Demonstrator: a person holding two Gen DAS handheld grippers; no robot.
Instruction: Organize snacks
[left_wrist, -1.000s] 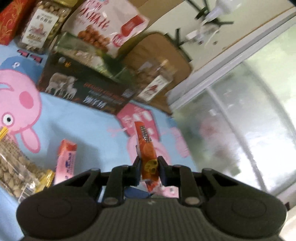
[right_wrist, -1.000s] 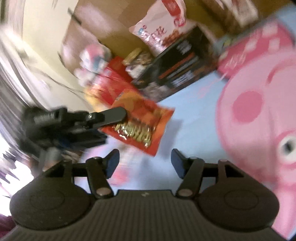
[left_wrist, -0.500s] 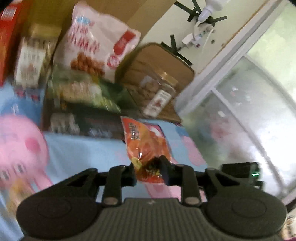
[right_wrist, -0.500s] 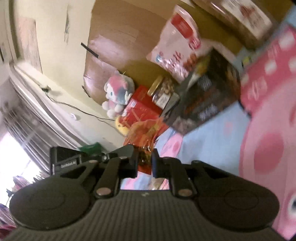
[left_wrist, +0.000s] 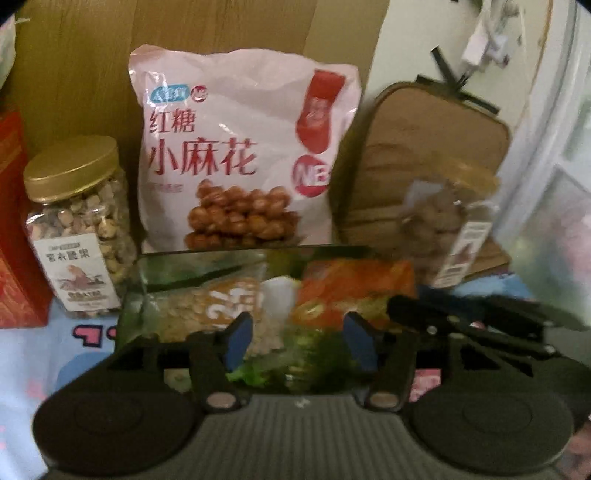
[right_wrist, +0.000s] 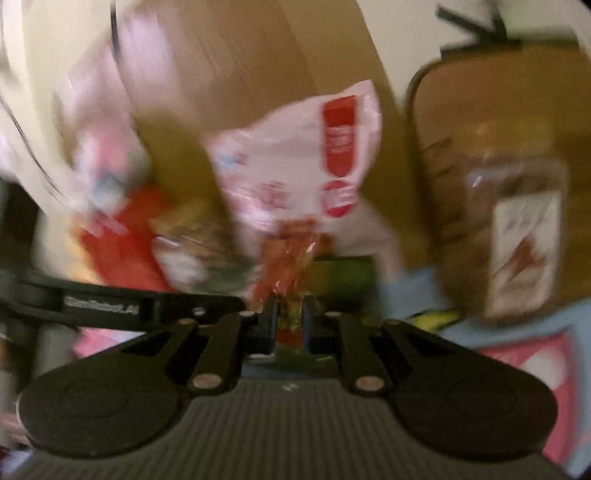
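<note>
An orange snack packet (left_wrist: 354, 284) hangs above the green bag (left_wrist: 207, 295) in the left wrist view. My right gripper (right_wrist: 288, 319) is shut on the packet's (right_wrist: 286, 266) lower edge, and its jaws are starting to open. Its black fingers (left_wrist: 424, 314) reach in from the right of the left wrist view. My left gripper (left_wrist: 300, 341) is open and still opening, with its blue pads apart and nothing pressed between them. The green bag lies beyond them. The right wrist view is blurred, and the left gripper's black body (right_wrist: 110, 306) crosses its left side.
Against the cardboard backing stand a pink-and-white snack bag (left_wrist: 240, 155), a gold-lidded nut jar (left_wrist: 79, 229), a second jar (left_wrist: 450, 229), a tan cushion (left_wrist: 424, 147) and a red box (left_wrist: 14, 221). A blue cartoon-print cloth (left_wrist: 37, 354) covers the surface.
The orange packet went from my left gripper to my right, which closed on it. My left jaws opened and let go. Both views swung toward the snacks at the back.
</note>
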